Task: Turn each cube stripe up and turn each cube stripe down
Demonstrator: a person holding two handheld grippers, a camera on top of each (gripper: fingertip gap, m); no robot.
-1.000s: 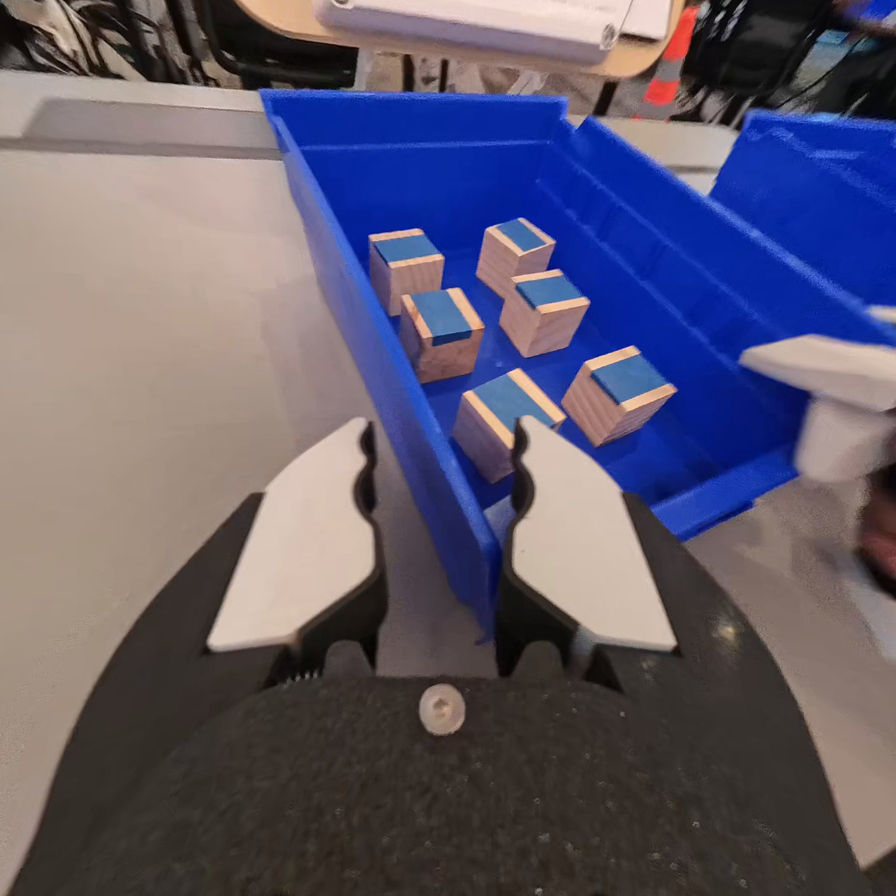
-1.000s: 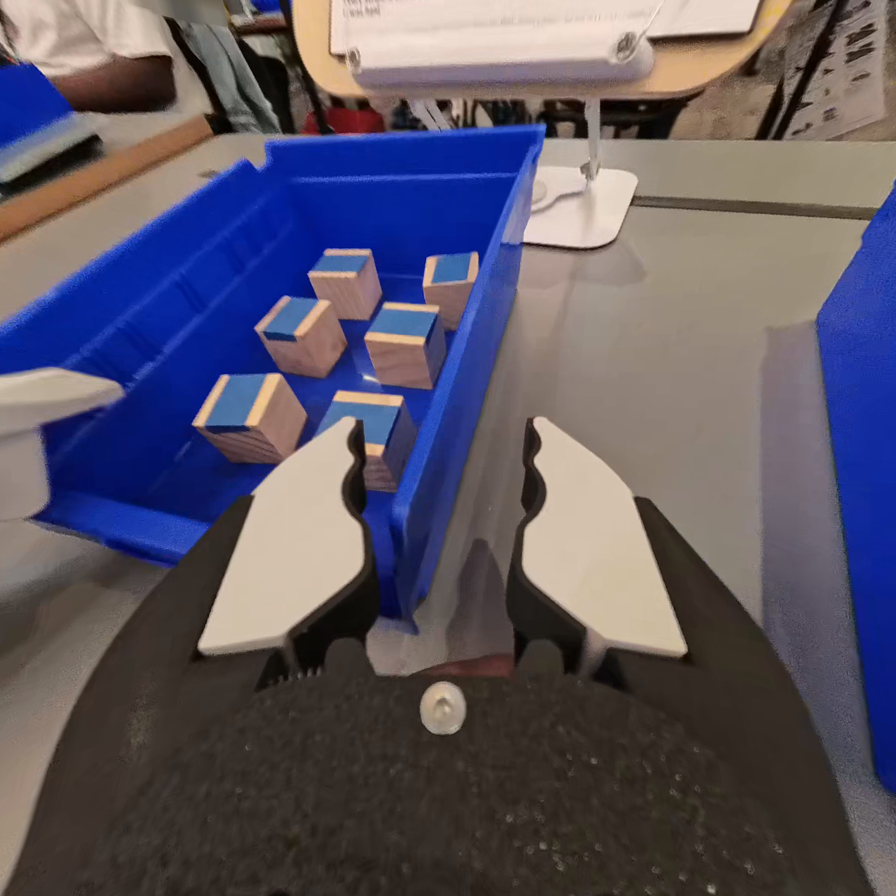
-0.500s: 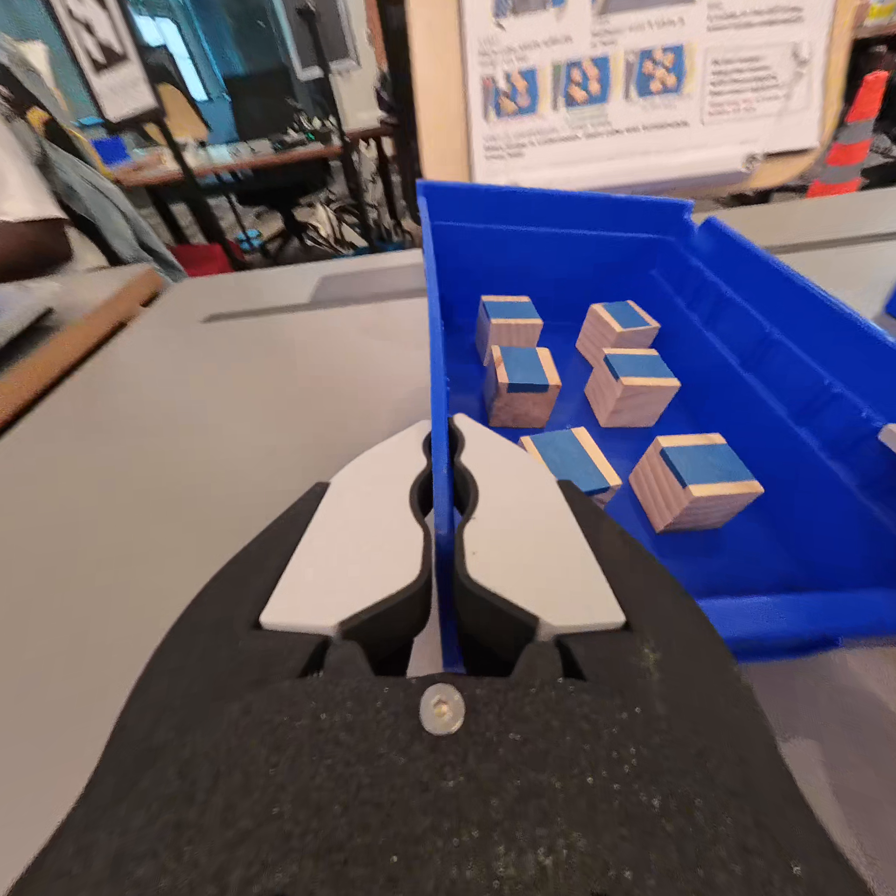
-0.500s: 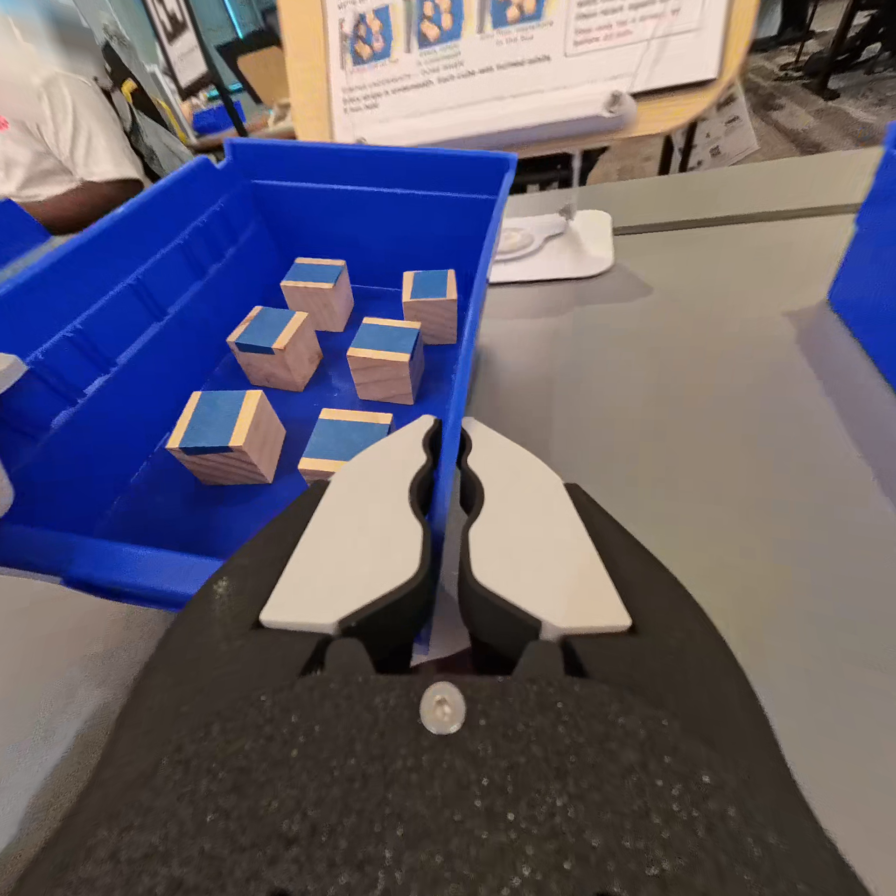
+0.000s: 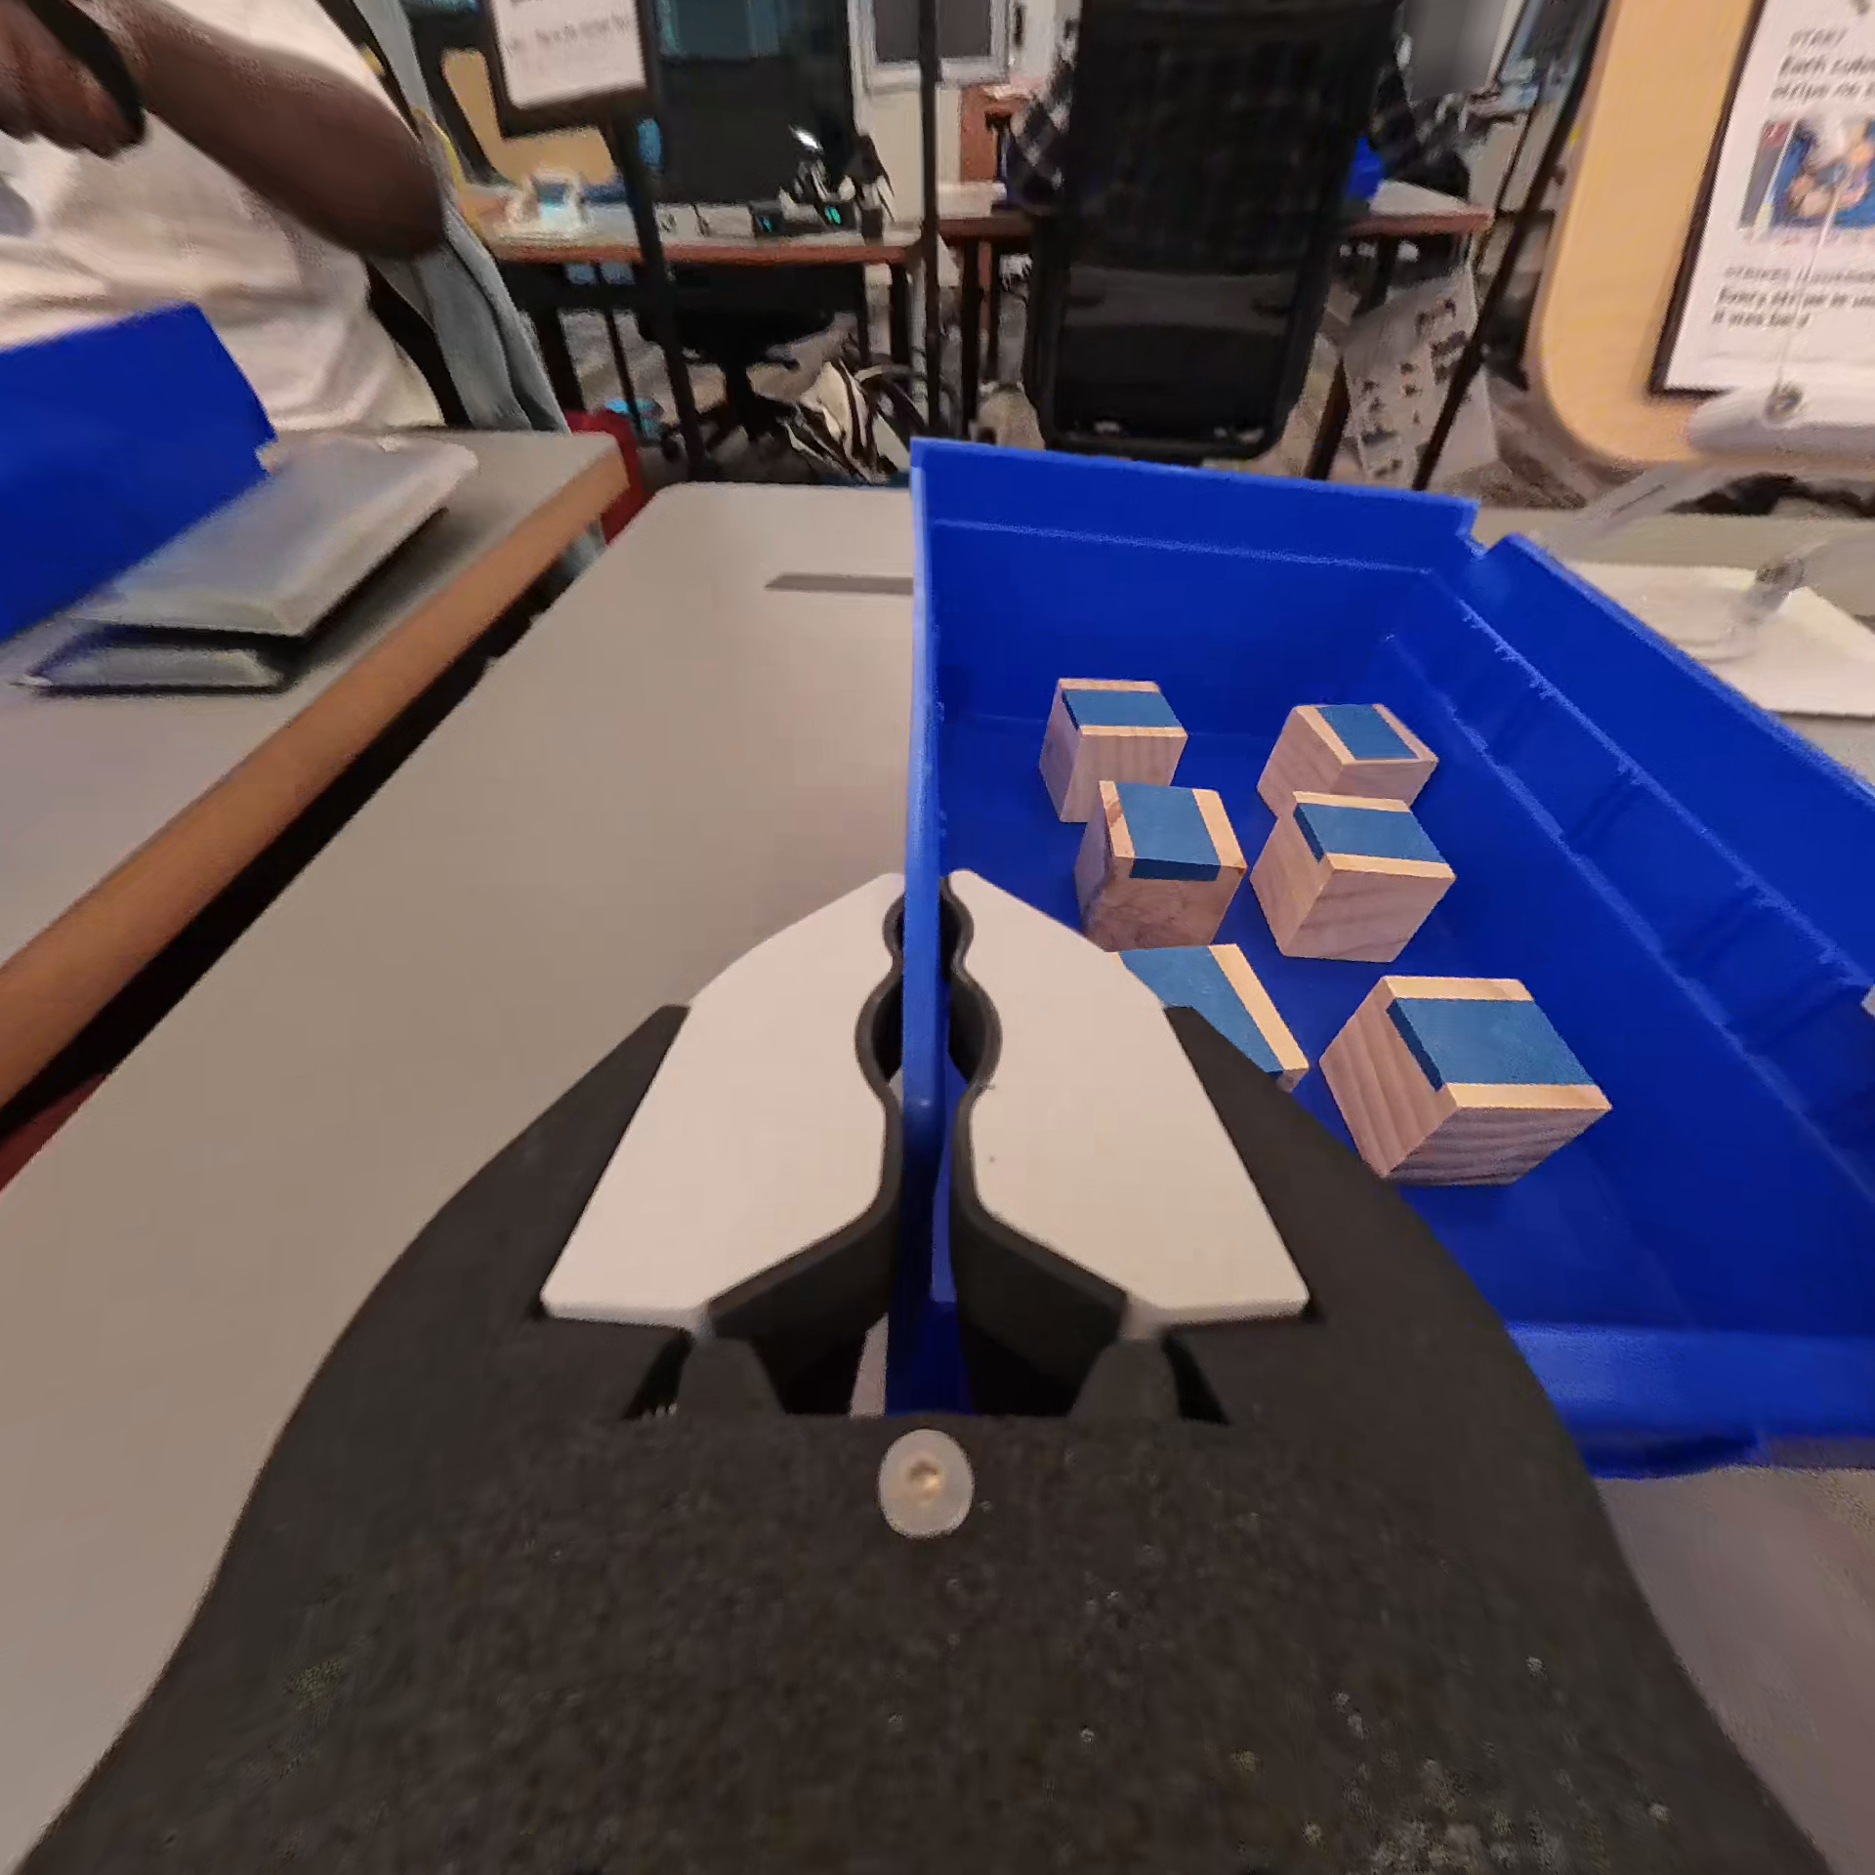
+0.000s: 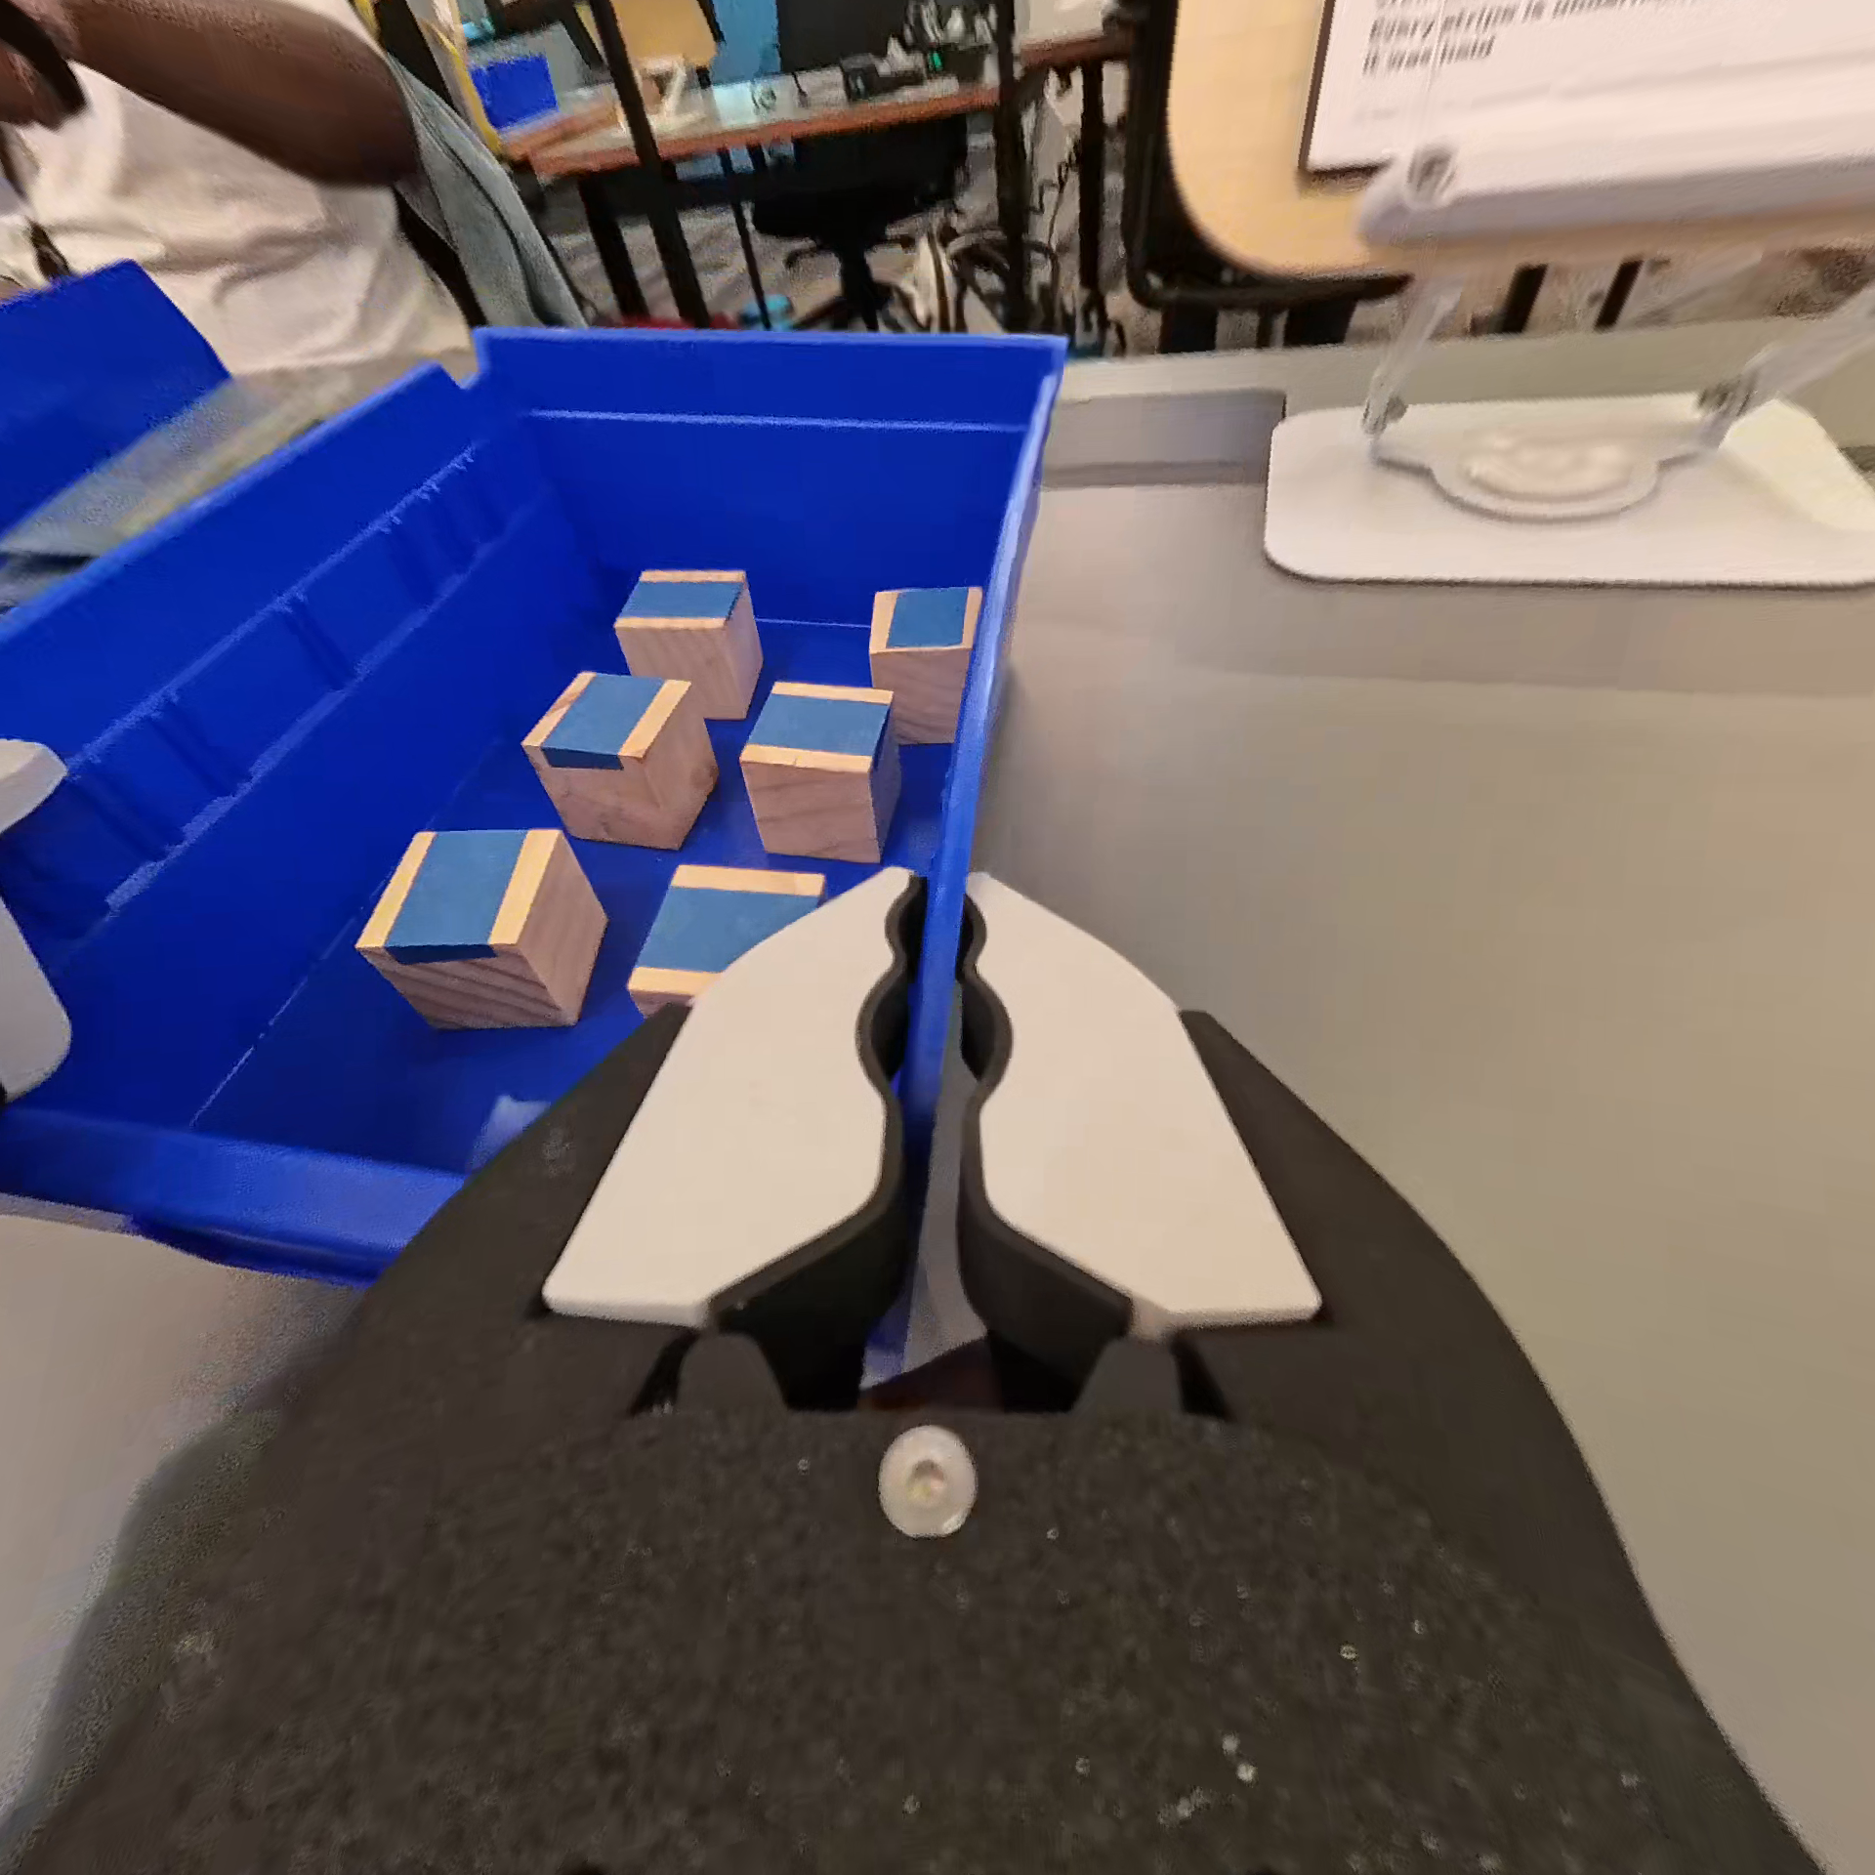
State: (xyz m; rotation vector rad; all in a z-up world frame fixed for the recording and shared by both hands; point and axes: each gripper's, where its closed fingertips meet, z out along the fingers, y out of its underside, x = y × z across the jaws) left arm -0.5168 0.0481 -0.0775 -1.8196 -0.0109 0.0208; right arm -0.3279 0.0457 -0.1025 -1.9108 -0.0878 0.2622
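All six cubes [image 5: 1162, 860] sit stripe up inside the blue bin [image 5: 1664, 771] on the tabletop [image 5: 507, 812]; turning down remains; your left gripper [image 5: 925, 913] and right gripper [image 6: 942, 903] have jaws clamped on opposite bin walls.

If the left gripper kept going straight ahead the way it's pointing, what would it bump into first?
It is already touching something: the left gripper is shut on the blue bin's side wall, one finger inside, one outside. Going straight on, it would probably just slide along that wall toward the bin's far corner; the wooden cubes sit off to the side.

Wrist cameras close on opposite bin [image 5: 1197, 568] walls, facing forward; share cubes [image 6: 619, 756].
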